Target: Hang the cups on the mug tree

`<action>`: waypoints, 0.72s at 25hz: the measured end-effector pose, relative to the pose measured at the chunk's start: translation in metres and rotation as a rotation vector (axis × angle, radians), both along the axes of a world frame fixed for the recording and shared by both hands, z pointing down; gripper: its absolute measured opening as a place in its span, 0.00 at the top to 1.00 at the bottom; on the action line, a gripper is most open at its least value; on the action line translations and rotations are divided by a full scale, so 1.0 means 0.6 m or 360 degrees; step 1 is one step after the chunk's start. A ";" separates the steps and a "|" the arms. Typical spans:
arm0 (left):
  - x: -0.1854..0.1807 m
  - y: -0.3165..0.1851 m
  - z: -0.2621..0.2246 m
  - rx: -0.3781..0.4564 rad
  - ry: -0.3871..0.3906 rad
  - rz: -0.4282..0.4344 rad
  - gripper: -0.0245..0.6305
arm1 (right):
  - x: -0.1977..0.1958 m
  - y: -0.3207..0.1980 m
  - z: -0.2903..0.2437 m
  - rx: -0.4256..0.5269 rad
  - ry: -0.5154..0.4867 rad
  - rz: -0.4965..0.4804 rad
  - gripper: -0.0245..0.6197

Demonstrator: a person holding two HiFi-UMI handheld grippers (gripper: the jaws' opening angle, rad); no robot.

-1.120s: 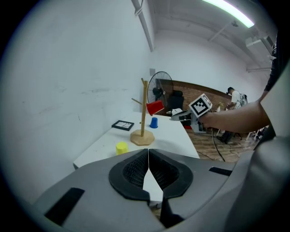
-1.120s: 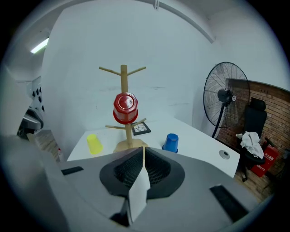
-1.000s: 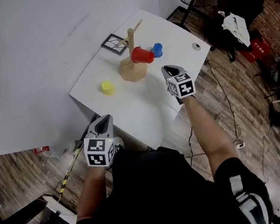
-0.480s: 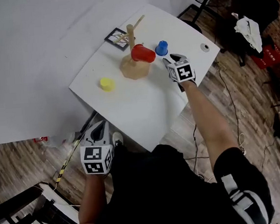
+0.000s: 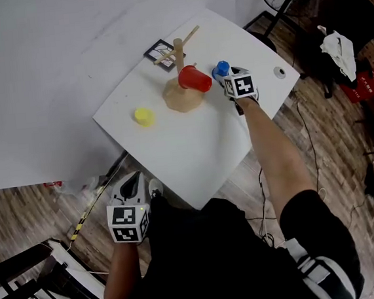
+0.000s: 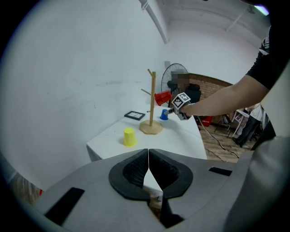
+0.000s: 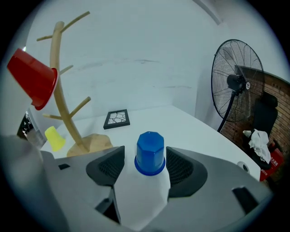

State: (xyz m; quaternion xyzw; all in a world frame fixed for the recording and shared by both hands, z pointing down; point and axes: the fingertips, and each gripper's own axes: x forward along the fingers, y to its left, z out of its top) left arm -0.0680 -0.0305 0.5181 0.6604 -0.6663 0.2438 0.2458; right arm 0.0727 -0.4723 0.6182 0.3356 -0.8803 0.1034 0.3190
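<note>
A wooden mug tree stands on the white table with a red cup hung on one of its pegs. A blue cup sits upside down on the table to the right of the tree. My right gripper is at it, jaws opening, one on each side of the cup with small gaps. A yellow cup stands upside down at the table's left. My left gripper is shut and empty, held low off the table's near edge.
A small black-framed picture lies behind the tree. A round hole marks the table's right corner. A standing fan and clutter are on the wood floor to the right. A white wall runs along the table's far side.
My right gripper has moved forward from the table's right side to the blue cup and its jaws have spread round it. The left gripper has dropped back toward me.
</note>
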 end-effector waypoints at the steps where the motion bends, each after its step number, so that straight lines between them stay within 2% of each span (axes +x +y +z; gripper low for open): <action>1: -0.001 -0.001 0.001 -0.0004 0.0002 -0.0003 0.93 | -0.005 -0.009 -0.002 0.0006 0.0000 0.0002 0.57; 11: -0.027 -0.008 0.001 -0.0009 0.0019 -0.0034 0.93 | -0.019 -0.048 0.009 0.0008 0.0116 0.0049 0.59; 12: -0.029 -0.009 0.002 -0.0010 0.0021 -0.0032 0.93 | -0.018 -0.049 0.010 0.0014 0.0135 0.0055 0.61; 18: -0.032 -0.018 0.001 0.0003 0.0036 0.0016 0.93 | -0.016 -0.035 -0.003 0.0034 0.0170 0.0040 0.61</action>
